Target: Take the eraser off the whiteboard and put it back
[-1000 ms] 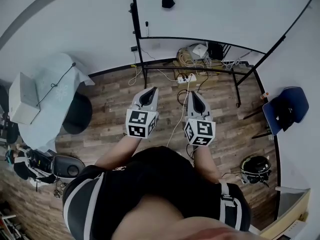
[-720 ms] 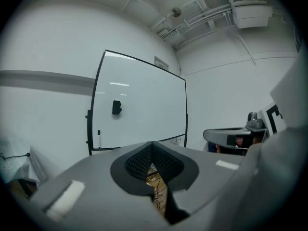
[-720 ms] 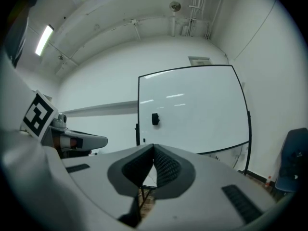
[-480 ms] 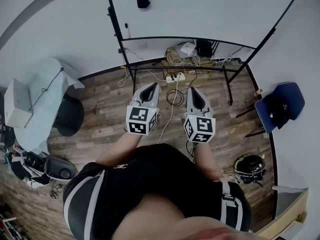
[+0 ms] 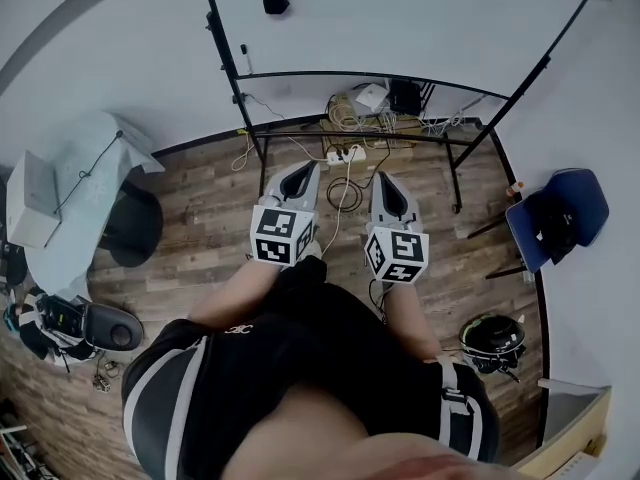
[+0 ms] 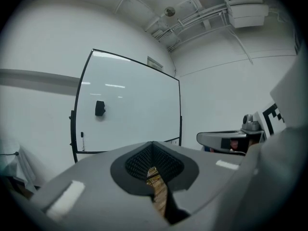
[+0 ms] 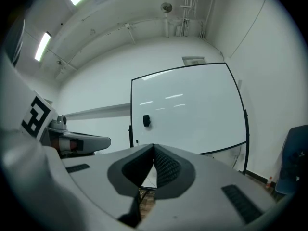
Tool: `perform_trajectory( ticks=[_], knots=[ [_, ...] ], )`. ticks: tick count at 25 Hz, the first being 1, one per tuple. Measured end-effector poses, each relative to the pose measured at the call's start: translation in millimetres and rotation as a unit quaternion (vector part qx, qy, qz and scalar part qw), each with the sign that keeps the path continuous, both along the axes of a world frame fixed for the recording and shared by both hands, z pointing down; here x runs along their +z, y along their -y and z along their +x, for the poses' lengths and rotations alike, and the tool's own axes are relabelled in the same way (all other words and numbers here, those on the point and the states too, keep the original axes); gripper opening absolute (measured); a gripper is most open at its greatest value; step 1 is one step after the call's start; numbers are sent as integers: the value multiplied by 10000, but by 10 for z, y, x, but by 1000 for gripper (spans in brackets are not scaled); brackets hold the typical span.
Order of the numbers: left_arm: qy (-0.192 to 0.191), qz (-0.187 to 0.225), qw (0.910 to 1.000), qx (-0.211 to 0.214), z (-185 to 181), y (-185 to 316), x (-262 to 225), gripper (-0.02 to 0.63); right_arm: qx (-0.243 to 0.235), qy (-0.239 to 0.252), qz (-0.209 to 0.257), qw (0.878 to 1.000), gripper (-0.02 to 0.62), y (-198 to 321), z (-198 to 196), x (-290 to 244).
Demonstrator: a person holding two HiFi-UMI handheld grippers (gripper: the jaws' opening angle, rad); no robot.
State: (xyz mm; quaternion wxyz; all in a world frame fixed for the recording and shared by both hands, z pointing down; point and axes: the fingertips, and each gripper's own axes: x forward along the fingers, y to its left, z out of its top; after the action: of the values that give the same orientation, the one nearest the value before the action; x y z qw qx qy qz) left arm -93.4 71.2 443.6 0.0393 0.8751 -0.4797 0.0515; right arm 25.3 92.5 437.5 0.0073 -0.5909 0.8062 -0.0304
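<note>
Approach to the board, both grippers empty.
Whiteboard point(image 5: 420, 18) stands well ahead of both jaw pairs. Left gripper point(image 6: 153, 144) and right gripper point(image 7: 154, 147) are each pinched closed on nothing. Eraser point(image 6: 99, 108) sits on the board far beyond the tips, up and left of the left jaws, long axis seemingly upright (too small to be sure). Risk: jaws arriving closed would knock it off.
</note>
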Motion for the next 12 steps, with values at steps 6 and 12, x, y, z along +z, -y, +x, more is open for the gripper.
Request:
perform_trajectory(
  ticks=[6, 12],
  knots=[
    [-42, 32, 10000, -38, 30, 219, 59, 9, 23, 34, 90, 10000, 5, 191, 87, -15],
    [-133, 66, 9999, -75, 173, 612, 99, 9, -26, -26, 103, 9999, 5, 603, 232, 10]
  ],
)
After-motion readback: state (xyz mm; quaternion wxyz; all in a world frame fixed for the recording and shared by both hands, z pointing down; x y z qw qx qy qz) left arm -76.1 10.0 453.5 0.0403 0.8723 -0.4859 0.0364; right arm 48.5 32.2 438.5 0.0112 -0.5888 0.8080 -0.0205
